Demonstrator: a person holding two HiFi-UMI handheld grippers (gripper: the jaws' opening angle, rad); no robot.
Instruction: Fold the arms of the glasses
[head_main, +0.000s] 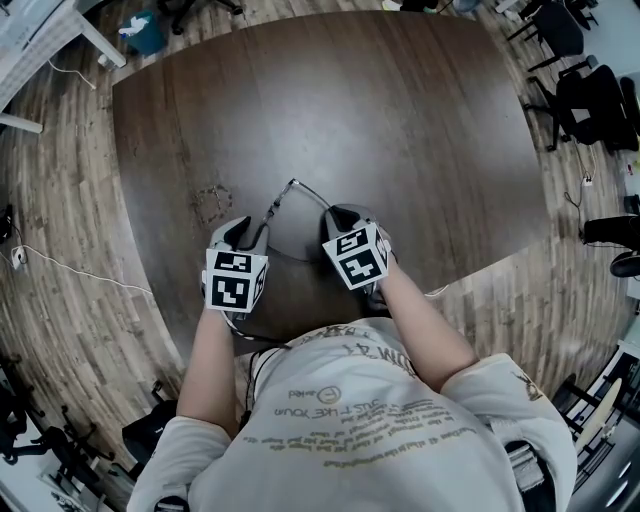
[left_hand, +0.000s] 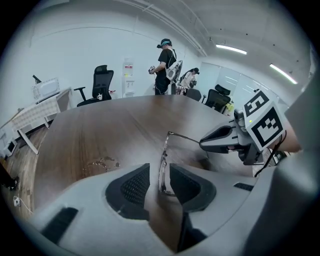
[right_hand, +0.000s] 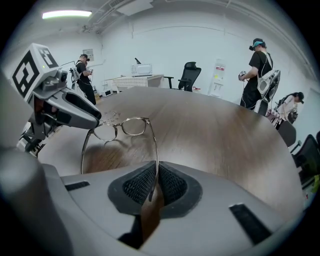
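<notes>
A pair of thin metal-framed glasses (head_main: 292, 186) is held over the dark wooden table (head_main: 400, 120) between my two grippers. My left gripper (head_main: 262, 222) is shut on the front frame, which shows edge-on between its pads (left_hand: 162, 167). The far arm runs rightward to the right gripper (left_hand: 204, 142). In the right gripper view the lenses (right_hand: 122, 127) face me, with the left gripper (right_hand: 95, 121) at the left lens. My right gripper (right_hand: 154, 186) is shut on the end of the right arm, which stands out straight from the frame. The other arm also stands unfolded.
A small patch of glinting marks (head_main: 210, 200) lies on the table left of the glasses. Office chairs (left_hand: 100, 82) and a side table stand beyond the far edge. One person (right_hand: 260, 70) stands at the back and another further off.
</notes>
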